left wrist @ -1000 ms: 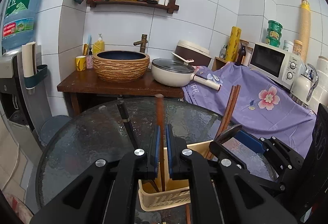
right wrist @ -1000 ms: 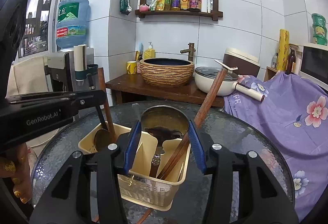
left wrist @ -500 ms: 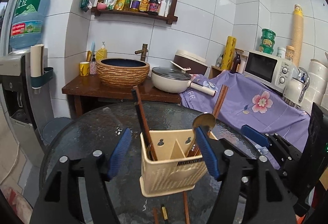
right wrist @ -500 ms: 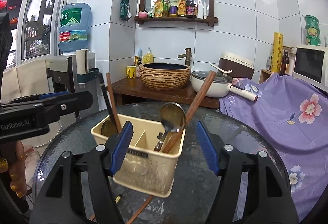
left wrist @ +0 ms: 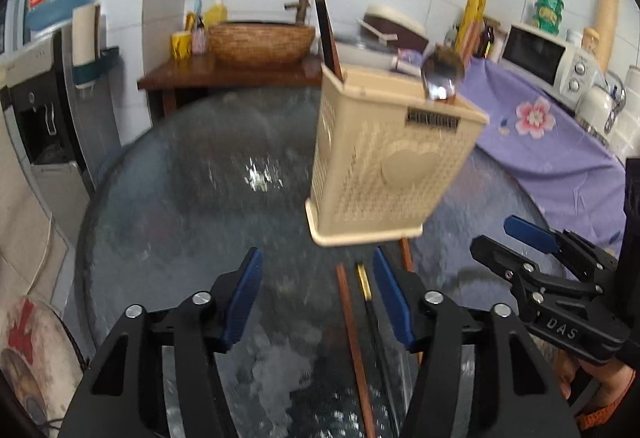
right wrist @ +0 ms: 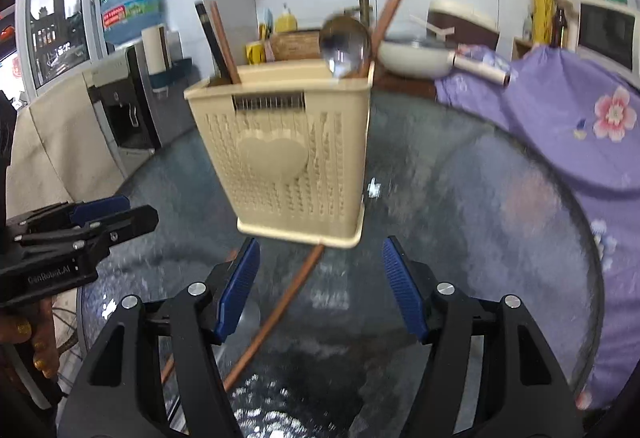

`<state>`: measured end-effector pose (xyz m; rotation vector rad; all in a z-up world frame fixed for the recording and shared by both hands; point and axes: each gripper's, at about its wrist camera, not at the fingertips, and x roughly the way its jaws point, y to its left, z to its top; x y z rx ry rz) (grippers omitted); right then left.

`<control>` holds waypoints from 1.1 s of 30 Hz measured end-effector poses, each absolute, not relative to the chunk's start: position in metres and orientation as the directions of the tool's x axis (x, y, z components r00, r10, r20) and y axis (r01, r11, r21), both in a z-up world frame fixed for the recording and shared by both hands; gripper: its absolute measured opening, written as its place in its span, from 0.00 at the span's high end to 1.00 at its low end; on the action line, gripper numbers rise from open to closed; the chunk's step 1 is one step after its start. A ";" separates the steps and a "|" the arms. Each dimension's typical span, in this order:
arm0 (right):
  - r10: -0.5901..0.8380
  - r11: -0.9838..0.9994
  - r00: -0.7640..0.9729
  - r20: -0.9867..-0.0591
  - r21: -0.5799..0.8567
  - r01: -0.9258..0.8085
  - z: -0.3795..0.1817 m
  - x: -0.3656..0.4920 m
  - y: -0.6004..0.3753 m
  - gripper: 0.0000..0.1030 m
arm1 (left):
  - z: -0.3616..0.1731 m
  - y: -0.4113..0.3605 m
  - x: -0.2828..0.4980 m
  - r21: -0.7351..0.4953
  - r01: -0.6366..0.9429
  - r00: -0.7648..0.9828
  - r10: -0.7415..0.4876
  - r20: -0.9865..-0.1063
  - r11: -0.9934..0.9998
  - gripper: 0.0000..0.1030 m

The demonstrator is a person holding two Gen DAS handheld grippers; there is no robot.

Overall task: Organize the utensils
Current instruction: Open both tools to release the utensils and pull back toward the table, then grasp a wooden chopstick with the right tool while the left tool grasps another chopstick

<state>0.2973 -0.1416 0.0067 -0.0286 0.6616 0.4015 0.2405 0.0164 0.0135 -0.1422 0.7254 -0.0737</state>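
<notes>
— Standing where, that utensil basket point(right wrist: 292, 153)?
— On the glass counter point(right wrist: 460, 205), ahead of both grippers. Left hand-held gripper point(left wrist: 318, 292) just narrowed, straddling loose chopsticks point(left wrist: 352, 322) untouched; right hand-held gripper point(right wrist: 320, 284) gapes, empty.

Both wrist views look forward and down, close over the round dark glass table point(left wrist: 180, 197). Each faces the beige perforated plastic utensil caddy point(left wrist: 384, 165) point(right wrist: 288, 157) just beyond its claw tips, from neighbouring angles.
</notes>
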 end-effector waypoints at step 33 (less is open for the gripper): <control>0.283 0.943 0.564 -0.776 0.118 -0.311 -0.050 0.340 -0.099 0.68 | -0.045 -0.018 0.233 -0.123 0.095 0.606 -0.155 -0.780 0.988 0.76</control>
